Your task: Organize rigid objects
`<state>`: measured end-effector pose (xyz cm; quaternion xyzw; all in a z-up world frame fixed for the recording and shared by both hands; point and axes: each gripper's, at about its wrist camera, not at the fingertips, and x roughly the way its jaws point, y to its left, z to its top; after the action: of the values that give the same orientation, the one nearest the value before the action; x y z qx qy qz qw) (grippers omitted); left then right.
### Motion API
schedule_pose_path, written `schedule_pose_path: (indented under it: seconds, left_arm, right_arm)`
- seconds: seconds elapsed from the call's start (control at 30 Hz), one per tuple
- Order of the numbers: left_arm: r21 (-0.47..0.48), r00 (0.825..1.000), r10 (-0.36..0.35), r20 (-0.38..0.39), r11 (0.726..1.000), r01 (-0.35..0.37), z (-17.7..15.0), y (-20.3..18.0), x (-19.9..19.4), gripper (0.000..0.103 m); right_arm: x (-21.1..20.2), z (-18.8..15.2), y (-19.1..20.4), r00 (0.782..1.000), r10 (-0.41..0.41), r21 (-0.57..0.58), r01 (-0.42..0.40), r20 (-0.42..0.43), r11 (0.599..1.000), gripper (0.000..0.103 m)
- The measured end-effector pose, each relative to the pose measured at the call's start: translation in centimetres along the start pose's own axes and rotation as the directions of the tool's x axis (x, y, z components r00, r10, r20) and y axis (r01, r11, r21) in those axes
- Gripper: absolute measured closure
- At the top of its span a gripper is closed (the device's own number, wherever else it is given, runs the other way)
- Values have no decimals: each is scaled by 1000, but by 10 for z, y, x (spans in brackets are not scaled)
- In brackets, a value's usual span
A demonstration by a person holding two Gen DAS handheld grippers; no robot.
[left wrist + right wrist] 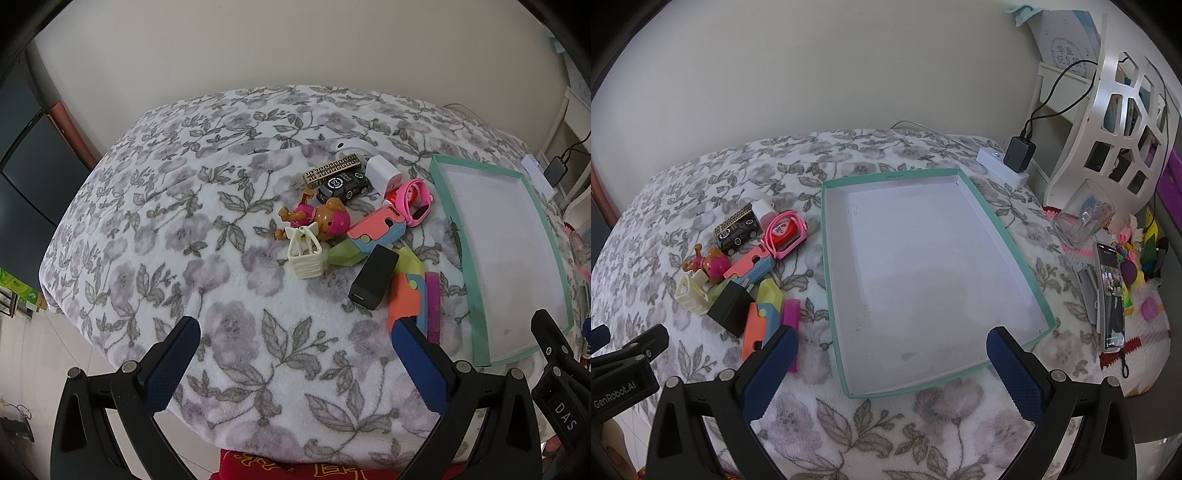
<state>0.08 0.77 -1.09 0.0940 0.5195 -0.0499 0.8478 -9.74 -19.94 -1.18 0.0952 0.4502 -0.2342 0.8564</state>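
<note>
A pile of small objects lies on the floral blanket (221, 206): a black box (373, 277) (730, 307), a cream toy basket (306, 254) (691, 293), a pink and brown toy dog (317, 218) (711, 263), a black toy car (343, 186) (737, 233), a pink watch (415, 201) (785, 232), and coloured blocks (406, 299) (761, 325). An empty teal-rimmed tray (447, 206) (827, 258) sits to the right of the pile. My left gripper (295, 354) is open and empty, in front of the pile. My right gripper (892, 363) is open and empty over the tray's near end.
A white power strip with a black charger (1015, 157) lies beyond the tray. A phone (1110, 295), a glass (1084, 218) and small toys lie to the right. A white lattice chair back (1115, 122) stands at the far right. The blanket's edge drops off at left.
</note>
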Motion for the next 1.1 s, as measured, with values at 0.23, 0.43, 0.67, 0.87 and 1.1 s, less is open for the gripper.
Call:
schedule_pose_path:
  seconds: [0.23, 0.43, 0.67, 0.87, 1.1]
  left_arm:
    - [1, 1000, 0, -1, 1000, 0, 0, 0, 0, 0]
    - [1, 1000, 0, -1, 1000, 0, 0, 0, 0, 0]
    - [1, 1000, 0, -2, 1000, 0, 1, 0, 0, 0]
    - [1, 1000, 0, -2, 1000, 0, 1, 0, 0, 0]
    - [2, 1000, 0, -3, 1000, 0, 1, 0, 0, 0]
  right_arm:
    - [0, 0, 0, 1000, 0, -1, 0, -1, 1000, 0]
    - [-1, 4, -2, 1000, -1, 0, 1, -2, 1000, 0]
    - [1, -1, 0, 1000, -2, -1, 2, -3, 1000, 0]
    - [1, 0, 0, 1000, -2, -2, 2, -3, 1000, 0]
    - [1, 0, 0, 1000, -3, -2, 3, -4, 1000, 0]
